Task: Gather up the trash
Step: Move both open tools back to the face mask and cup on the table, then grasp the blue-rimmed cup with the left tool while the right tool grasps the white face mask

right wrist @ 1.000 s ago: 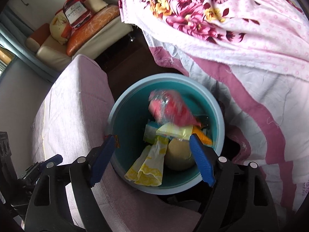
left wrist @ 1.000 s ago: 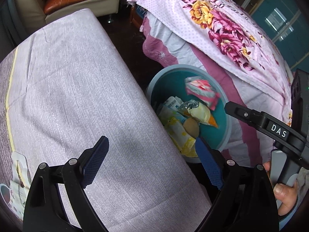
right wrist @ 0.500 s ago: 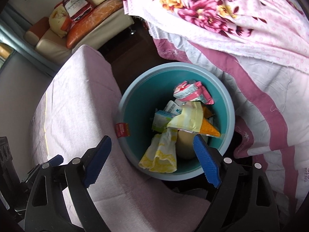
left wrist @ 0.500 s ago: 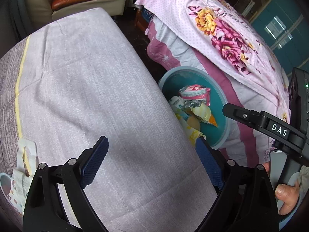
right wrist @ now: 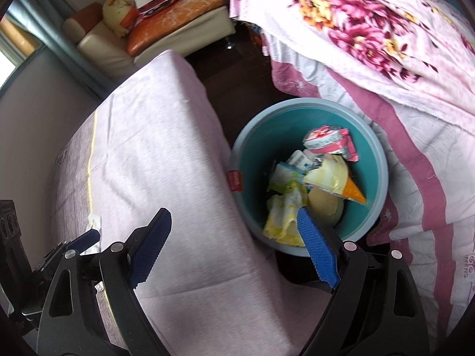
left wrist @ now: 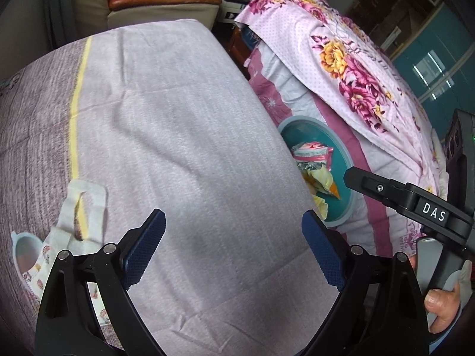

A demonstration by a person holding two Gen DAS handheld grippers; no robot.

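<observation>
the left gripper (left wrist: 233, 249) hangs over a pale lilac cloth (left wrist: 178, 148), jaws spread wide with nothing between them. just right of the cloth's edge sits a teal bin (left wrist: 341, 160) with wrappers (left wrist: 314, 160) inside. right of the bin, the right gripper (left wrist: 415, 204) shows side-on. a white patterned bag (left wrist: 68, 231) lies on the cloth, far left of the bin.

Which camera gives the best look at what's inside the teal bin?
The right wrist view: it looks down into the bin, showing the pink wrapper and other trash. The left wrist view catches only part, the cloth-covered table hiding the rest.
</observation>
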